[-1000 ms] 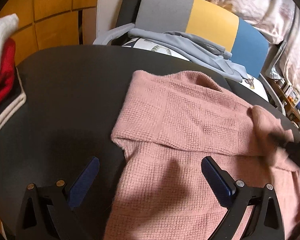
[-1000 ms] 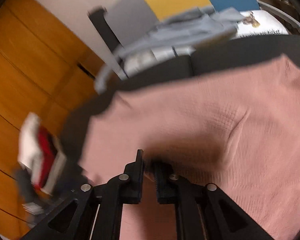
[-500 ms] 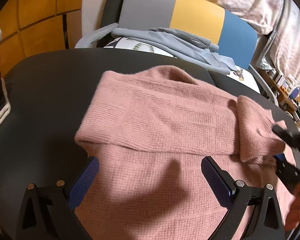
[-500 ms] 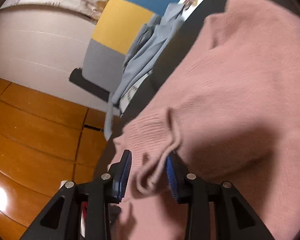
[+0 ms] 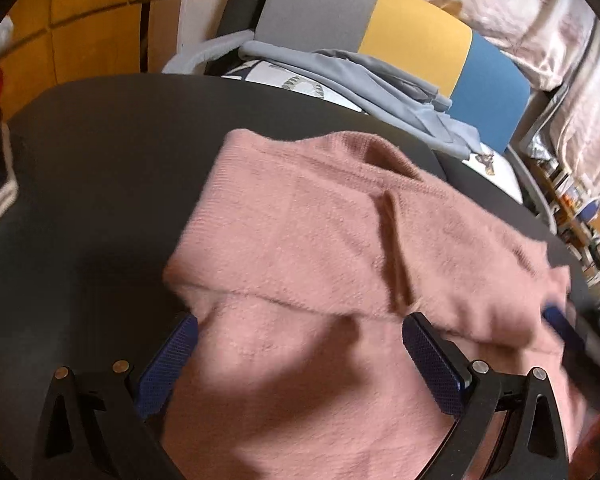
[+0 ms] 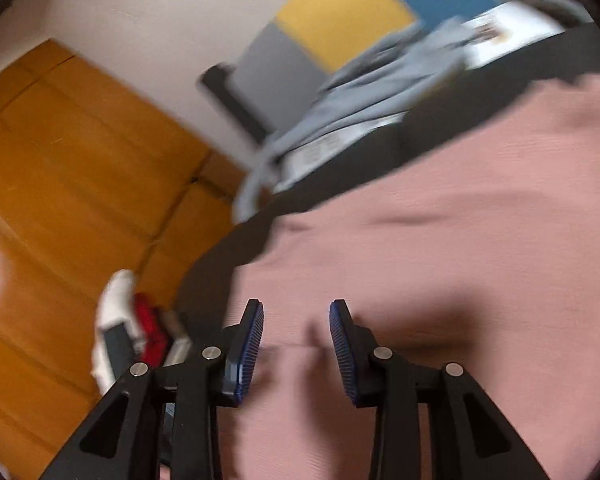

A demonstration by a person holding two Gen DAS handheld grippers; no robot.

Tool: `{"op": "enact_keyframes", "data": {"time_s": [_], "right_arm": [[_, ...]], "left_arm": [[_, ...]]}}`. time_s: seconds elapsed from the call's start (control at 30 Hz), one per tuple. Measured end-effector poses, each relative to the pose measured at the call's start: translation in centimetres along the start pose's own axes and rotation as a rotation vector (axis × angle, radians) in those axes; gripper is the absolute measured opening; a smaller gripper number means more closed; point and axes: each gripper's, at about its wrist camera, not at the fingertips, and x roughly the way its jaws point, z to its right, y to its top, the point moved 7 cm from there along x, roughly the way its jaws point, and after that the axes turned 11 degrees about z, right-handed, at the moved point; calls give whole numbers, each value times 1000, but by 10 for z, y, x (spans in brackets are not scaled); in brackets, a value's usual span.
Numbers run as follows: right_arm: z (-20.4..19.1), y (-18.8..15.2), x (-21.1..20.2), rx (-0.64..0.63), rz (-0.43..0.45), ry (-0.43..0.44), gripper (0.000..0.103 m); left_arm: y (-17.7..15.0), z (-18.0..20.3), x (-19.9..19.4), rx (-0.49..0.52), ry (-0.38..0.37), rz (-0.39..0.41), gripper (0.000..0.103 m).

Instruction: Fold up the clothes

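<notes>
Left wrist: pink sweater (image 5: 312, 248) crosswise, folded.

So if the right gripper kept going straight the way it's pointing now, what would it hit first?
Most likely the pink sweater, which fills the view just ahead of the right gripper. Its jaws are closing with nothing between them. Motion blur makes the depth uncertain.

A dark round table (image 5: 100, 152) filled the near scene. Beyond its far edge stood a chair with a grey, yellow and blue back (image 5: 380, 32). Pale curtains (image 5: 540, 36) hung far right, orange wooden panels (image 5: 92, 36) far left.
</notes>
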Motion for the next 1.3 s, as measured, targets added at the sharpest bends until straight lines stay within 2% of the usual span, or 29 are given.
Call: {"op": "enact_keyframes", "data": {"time_s": [0.07,0.13,0.17,0.23,0.3,0.37,0.47,0.5,0.57,0.63,0.7,0.73,0.8,0.83,0.93,1.03,1.1,1.2,1.3], "right_arm": [[41,11,-31,61,71,-112,28],[84,24,-63,139,145,-215,27],[106,31,-81,203,181,-235,29],[141,41,-104,336,224,-252,33],[169,46,-113,444,229,-274,35],[185,52,-106,506,231,-240,35],[192,70,-95,550,257,-164,16],[194,78,-95,557,281,-156,6],[198,96,-116,541,387,-185,6],[199,107,-137,474,484,-227,6],[206,105,-142,441,464,-267,6],[213,98,-137,457,422,-260,7],[225,86,-137,503,398,-267,9],[230,79,-137,527,391,-274,15],[233,70,-136,590,429,-222,15],[229,72,-132,574,410,-241,16],[225,73,-130,537,397,-265,21],[221,76,-128,532,393,-262,25],[224,73,-131,533,378,-268,25]], "left_arm": [[4,7,7,-11,-6,-7,103],[7,14,16,-24,-9,-30,103],[8,18,20,-34,-11,-42,103],[10,23,24,-52,-11,-44,103],[11,27,29,-58,-5,-40,103],[11,31,31,-37,7,-35,103],[13,39,27,-5,0,-6,103],[14,41,24,0,-6,9,102],[16,47,20,22,-20,42,102],[12,51,23,64,-9,41,102],[6,55,30,102,-1,22,102],[2,56,33,118,7,16,102],[-3,59,35,148,25,23,102],[-4,63,33,151,8,25,102],[-2,72,28,104,-80,9,102],[5,76,30,41,-115,-13,102],[8,82,35,0,-141,-35,102],[8,93,34,1,-152,-48,98],[4,101,38,55,-135,-80,98]]}}
